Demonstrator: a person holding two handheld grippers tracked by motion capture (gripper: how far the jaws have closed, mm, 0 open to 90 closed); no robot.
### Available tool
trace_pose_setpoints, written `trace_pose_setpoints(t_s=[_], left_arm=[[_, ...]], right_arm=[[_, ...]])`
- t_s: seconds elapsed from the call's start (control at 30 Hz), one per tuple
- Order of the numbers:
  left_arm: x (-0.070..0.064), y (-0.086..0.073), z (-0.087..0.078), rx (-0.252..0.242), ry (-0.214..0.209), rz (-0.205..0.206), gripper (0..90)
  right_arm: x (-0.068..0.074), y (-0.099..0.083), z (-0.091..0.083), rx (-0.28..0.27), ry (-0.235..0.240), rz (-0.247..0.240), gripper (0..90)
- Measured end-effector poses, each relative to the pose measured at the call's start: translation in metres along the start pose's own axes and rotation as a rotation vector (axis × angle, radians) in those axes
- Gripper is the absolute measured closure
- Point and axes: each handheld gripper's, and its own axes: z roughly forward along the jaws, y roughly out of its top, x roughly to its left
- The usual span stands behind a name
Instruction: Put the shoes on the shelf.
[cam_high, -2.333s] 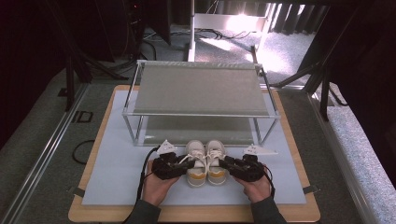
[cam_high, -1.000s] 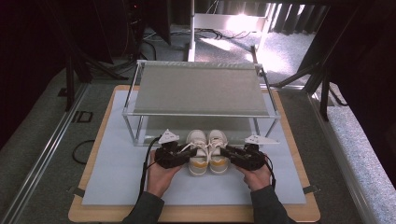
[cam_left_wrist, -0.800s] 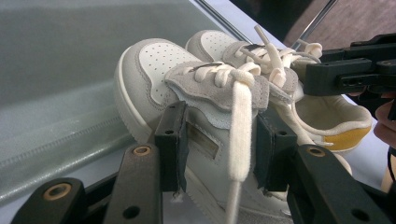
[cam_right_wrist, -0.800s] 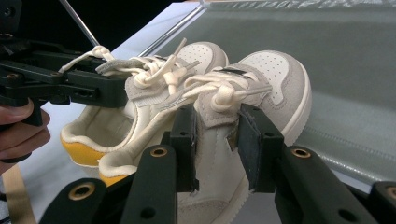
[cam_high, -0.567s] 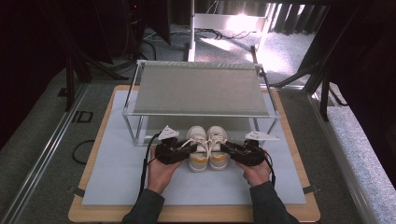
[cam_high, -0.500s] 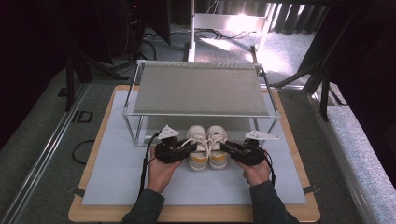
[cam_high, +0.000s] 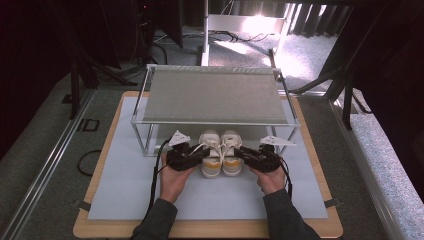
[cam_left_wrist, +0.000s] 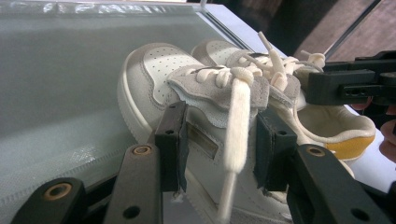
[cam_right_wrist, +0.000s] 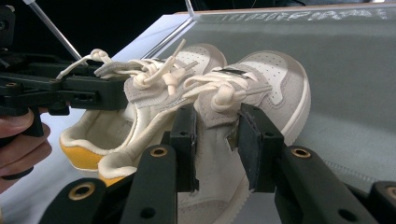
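The pair of shoes (cam_high: 220, 152) stood side by side on the white mat (cam_high: 125, 190), toes just under the front edge of the wire rack (cam_high: 215, 95), which hid the toe caps in the high view. The left gripper (cam_high: 197, 151) pinched the left shoe (cam_left_wrist: 196, 107) at its side, jaws pressed on the upper beside the laces. The right gripper (cam_high: 243, 151) clamped the right shoe (cam_right_wrist: 252, 88) the same way. In both gripper views the soles and heels were cut off behind the jaws. The rack's front legs (cam_high: 141, 137) stood close on either side, leaving little room sideways; behind the heels, towards the person, the mat lay open.
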Motion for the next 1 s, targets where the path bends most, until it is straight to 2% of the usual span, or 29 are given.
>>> trace_pose_setpoints(t_s=[0.27, 0.37, 0.5, 0.73, 0.87, 1.0], left_arm=[[0.003, -0.003, 0.010, -0.020, 0.031, -0.026, 59.9], [0.004, -0.003, 0.013, -0.026, 0.039, -0.032, 59.9], [0.006, -0.003, 0.017, -0.031, 0.058, -0.024, 60.0], [0.011, -0.004, 0.023, -0.063, 0.068, -0.038, 60.2], [0.013, -0.004, 0.028, -0.086, 0.091, -0.056, 60.2], [0.018, -0.005, 0.033, -0.102, 0.100, -0.064, 60.2]], right_arm=[[-0.009, -0.002, 0.009, -0.007, -0.007, 0.010, 68.6], [-0.011, -0.003, 0.012, -0.012, -0.006, 0.027, 68.7], [-0.015, -0.004, 0.017, -0.014, -0.005, 0.036, 68.7], [-0.019, -0.005, 0.023, -0.028, -0.011, 0.048, 68.7], [-0.023, -0.004, 0.028, -0.039, -0.012, 0.061, 68.7], [-0.025, -0.005, 0.034, -0.037, -0.010, 0.088, 68.8]])
